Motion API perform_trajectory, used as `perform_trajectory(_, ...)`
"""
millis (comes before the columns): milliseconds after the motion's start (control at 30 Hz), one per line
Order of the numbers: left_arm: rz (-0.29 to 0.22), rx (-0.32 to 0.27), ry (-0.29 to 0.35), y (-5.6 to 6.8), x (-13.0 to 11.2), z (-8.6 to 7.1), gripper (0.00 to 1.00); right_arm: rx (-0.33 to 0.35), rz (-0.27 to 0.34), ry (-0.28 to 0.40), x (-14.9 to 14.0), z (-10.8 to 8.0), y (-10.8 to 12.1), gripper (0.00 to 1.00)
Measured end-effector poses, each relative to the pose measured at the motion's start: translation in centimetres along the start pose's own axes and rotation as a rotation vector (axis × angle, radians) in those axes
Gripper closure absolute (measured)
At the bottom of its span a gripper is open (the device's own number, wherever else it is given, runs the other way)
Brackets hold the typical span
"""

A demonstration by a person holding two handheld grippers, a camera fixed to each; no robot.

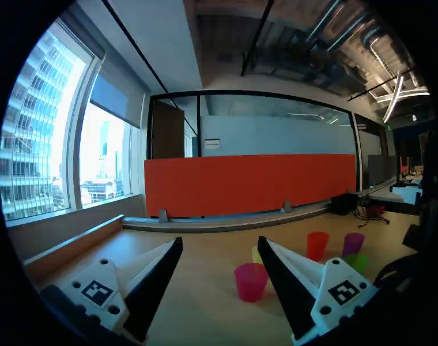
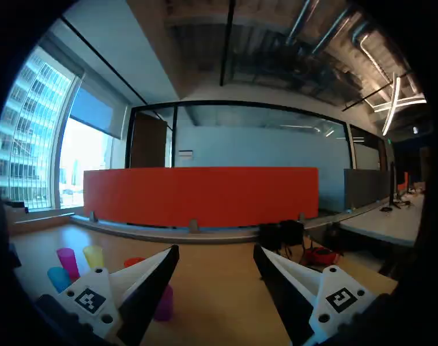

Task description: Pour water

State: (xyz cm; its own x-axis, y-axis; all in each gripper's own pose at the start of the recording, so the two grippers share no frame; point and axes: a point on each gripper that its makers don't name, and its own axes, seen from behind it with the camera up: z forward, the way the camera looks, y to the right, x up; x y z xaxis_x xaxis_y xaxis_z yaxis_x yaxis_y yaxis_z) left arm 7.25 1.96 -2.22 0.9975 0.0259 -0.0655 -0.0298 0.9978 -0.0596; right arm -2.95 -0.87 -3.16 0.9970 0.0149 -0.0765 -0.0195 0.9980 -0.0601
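In the left gripper view my left gripper (image 1: pixel 219 239) hangs open and holds nothing above a wooden table (image 1: pixel 207 311). A pink cup (image 1: pixel 250 281) stands just in front of it, close to the right finger. A yellow cup (image 1: pixel 256 254) is partly hidden behind that finger. Farther right stand an orange cup (image 1: pixel 317 245), a purple cup (image 1: pixel 352 243) and a green cup (image 1: pixel 357 263). My right gripper (image 2: pixel 215 247) is open and holds nothing. To its left stand a magenta cup (image 2: pixel 67 261), a yellow cup (image 2: pixel 93 255), a blue cup (image 2: pixel 59 278), and an orange cup (image 2: pixel 132 262). A purple cup (image 2: pixel 165 304) sits beside its left finger.
An orange partition (image 1: pixel 250 183) runs along the table's far edge, with a glass-walled room behind it. Tall windows (image 1: pixel 40 138) and a low ledge line the left side. Dark cables and a red object (image 2: pixel 317 255) lie at the right, next to other desks (image 2: pixel 386 222).
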Motion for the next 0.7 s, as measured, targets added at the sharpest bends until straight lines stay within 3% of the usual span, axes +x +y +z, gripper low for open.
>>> perform_trajectory(200, -0.022, 0.001, -0.009, -0.4, -0.3, 0.3, 0.03, -0.046, 0.032, 0.014, 0.3, -0.4, 0.8, 0.01)
perform_trajectory(700, 0.023, 0.084, 0.008, -1.9, -2.4, 1.0, 0.04, -0.057, 0.004, 0.002, 0.2, -0.5, 1.0, 0.01)
